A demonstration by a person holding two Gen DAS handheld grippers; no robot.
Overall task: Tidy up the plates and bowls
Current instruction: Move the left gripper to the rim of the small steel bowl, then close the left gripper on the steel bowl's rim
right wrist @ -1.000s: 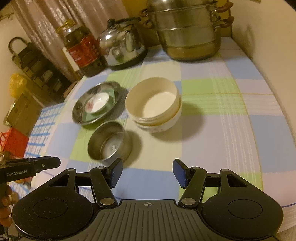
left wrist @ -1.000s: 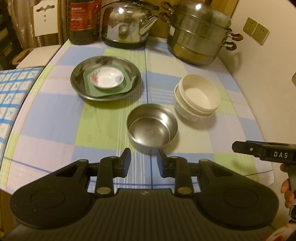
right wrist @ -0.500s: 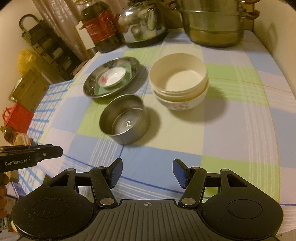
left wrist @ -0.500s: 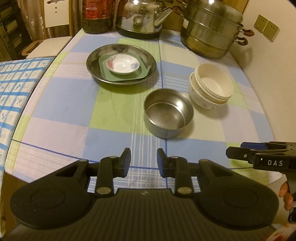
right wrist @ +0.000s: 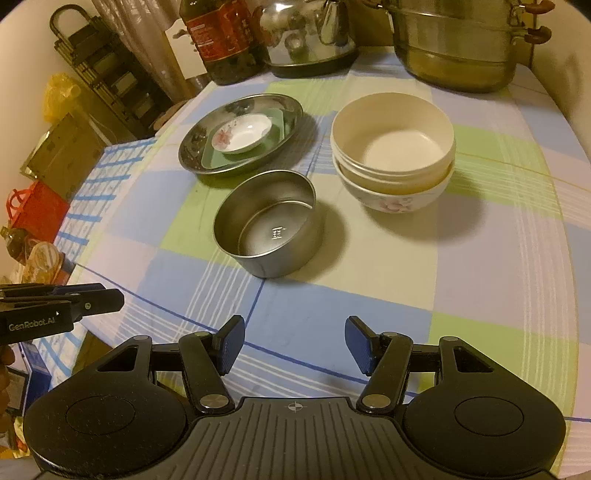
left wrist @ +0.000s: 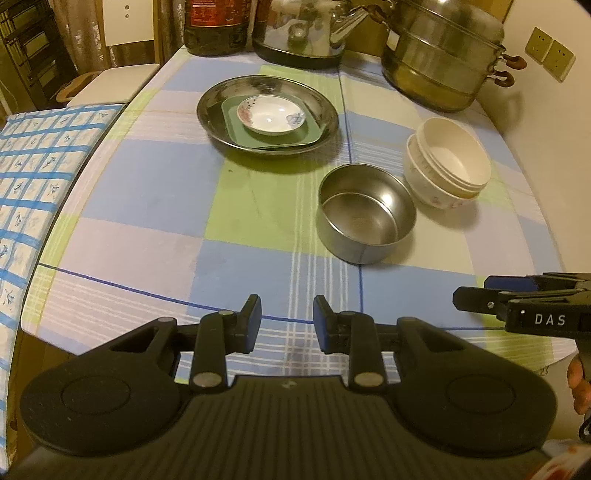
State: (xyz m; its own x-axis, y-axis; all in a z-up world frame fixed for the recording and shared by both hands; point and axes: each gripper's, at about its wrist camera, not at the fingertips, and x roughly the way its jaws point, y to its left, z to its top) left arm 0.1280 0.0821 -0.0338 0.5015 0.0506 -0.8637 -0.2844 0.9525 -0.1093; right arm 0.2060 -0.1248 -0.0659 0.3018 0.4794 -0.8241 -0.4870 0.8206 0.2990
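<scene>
A round steel plate [left wrist: 317, 103] [right wrist: 288, 107] holds a green square plate [left wrist: 314, 129] [right wrist: 279, 127] with a small white flowered dish [left wrist: 271, 118] [right wrist: 242, 137] on top. A steel bowl [left wrist: 365, 212] [right wrist: 267, 221] stands alone in front of it. To its right, a cream bowl sits nested in a white flowered bowl [left wrist: 448, 166] [right wrist: 393, 162]. My left gripper [left wrist: 287, 323] is open and empty above the table's near edge. My right gripper [right wrist: 294, 345] is open and empty, also at the near edge, and shows side-on in the left wrist view [left wrist: 480, 297].
At the back of the checked tablecloth [left wrist: 147, 192] stand a dark oil bottle [right wrist: 221, 37], a steel kettle [right wrist: 306, 33] and a large stacked steamer pot [left wrist: 439, 59]. A wall [left wrist: 554, 129] runs along the right. A blue-checked surface [left wrist: 33, 177] lies left of the table.
Both grippers have pulled back toward the table's near edge and risen, so the dishes look farther off. No dish has moved. Both grippers stay open.
</scene>
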